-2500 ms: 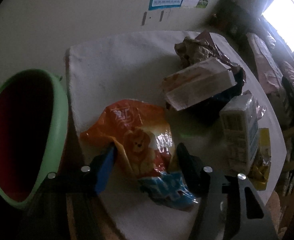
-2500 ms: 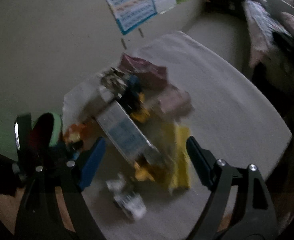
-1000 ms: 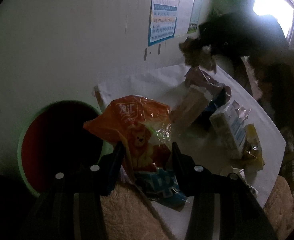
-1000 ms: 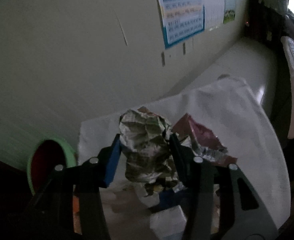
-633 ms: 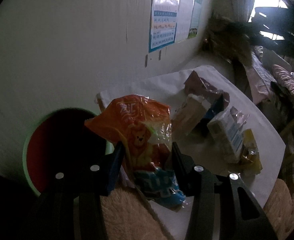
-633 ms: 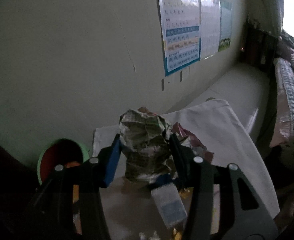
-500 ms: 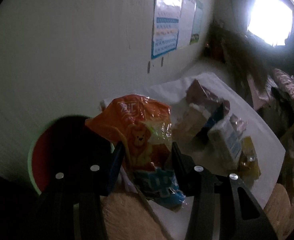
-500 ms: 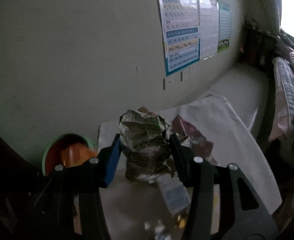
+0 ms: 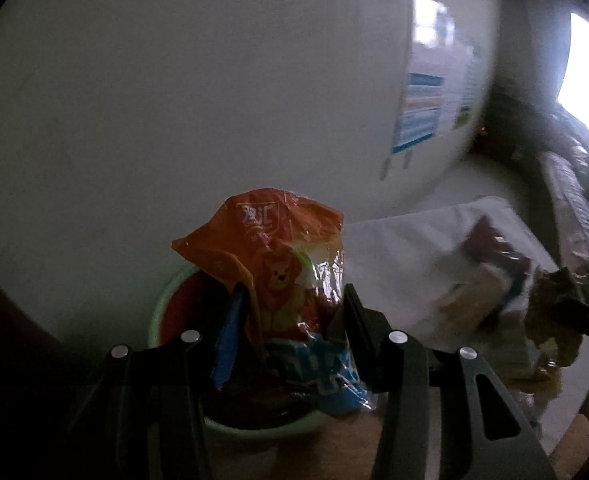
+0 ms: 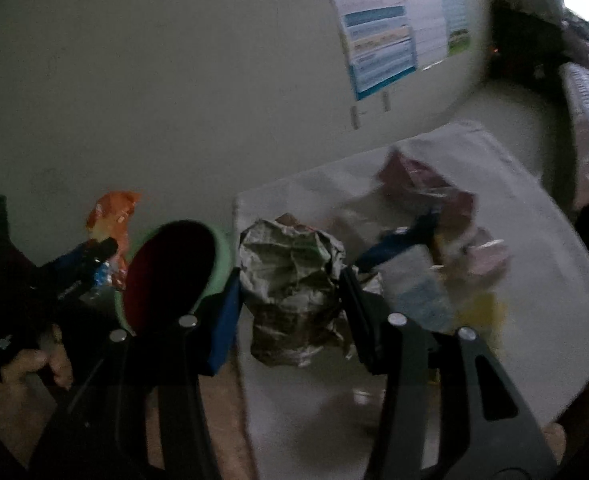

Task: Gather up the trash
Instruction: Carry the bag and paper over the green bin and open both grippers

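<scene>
1. My left claw (image 9: 290, 300) is clamped on the orange snack bag (image 9: 272, 256). A moment ago the green bin (image 9: 162, 304) sat off at about nine o'clock of the bag. Now the bin is right under the bag, so I judge this one is ready to drop.
2. My right claw (image 10: 290, 292) is clamped on the crumpled paper ball (image 10: 290, 276). It has swung toward the bin (image 10: 218, 252), which now sits at about nine o'clock, just beside the blue finger. The ball is over the table edge, not over the bin yet.
3. In the right view I can see my left claw (image 10: 94, 256) at about nine o'clock, past the bin, holding the orange bag (image 10: 110, 212) up.
4. Farther back on the white table (image 10: 534, 220), at about two o'clock, more trash (image 10: 426, 196) lies in a blurry pile. I think those wrappers and boxes come next.
5. Farthest is the wall with paper charts (image 10: 382, 40).
</scene>
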Action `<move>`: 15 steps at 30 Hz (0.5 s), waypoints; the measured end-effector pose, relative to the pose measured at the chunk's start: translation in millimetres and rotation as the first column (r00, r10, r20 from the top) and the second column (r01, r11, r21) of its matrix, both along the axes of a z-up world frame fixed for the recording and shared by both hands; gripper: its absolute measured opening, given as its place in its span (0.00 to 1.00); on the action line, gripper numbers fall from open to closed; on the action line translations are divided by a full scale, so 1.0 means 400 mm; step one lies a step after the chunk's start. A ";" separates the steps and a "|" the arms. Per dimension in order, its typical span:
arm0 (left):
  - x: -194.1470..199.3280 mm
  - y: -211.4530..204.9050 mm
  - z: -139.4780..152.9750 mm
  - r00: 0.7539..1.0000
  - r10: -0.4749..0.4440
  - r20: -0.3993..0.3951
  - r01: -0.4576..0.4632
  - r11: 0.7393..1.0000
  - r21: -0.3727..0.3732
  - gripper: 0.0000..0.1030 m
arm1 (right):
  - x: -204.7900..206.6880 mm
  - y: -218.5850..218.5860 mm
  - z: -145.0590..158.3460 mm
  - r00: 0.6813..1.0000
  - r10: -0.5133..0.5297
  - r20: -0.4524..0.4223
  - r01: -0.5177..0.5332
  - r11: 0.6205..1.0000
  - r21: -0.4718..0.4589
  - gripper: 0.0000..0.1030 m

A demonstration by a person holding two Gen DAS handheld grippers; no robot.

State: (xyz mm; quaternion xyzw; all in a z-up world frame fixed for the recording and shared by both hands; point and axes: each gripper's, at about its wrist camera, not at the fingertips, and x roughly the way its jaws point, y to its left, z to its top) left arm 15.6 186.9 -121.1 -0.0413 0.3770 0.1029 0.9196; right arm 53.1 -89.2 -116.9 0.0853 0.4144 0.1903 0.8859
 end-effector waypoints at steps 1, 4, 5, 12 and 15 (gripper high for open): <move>-0.001 0.019 -0.008 1.000 0.014 -0.010 -0.014 1.000 -0.002 0.43 | 0.011 0.022 -0.007 1.000 0.022 -0.014 -0.022 1.000 0.013 0.46; -0.003 0.079 -0.039 0.998 0.053 -0.041 -0.054 0.998 -0.020 0.43 | 0.043 0.087 -0.023 0.996 0.078 -0.040 -0.076 0.996 0.056 0.46; -0.001 0.089 -0.049 0.997 0.056 -0.049 -0.058 0.998 -0.025 0.43 | 0.064 0.123 -0.028 0.993 0.109 -0.053 -0.105 0.992 0.068 0.47; 0.029 0.148 -0.120 0.991 0.068 -0.112 -0.075 0.995 -0.063 0.44 | 0.137 0.317 -0.053 0.967 0.233 -0.103 -0.225 0.971 0.081 0.48; 0.044 0.162 -0.136 0.990 0.065 -0.122 -0.075 0.994 -0.076 0.46 | 0.161 0.374 -0.058 0.960 0.254 -0.115 -0.246 0.966 0.075 0.48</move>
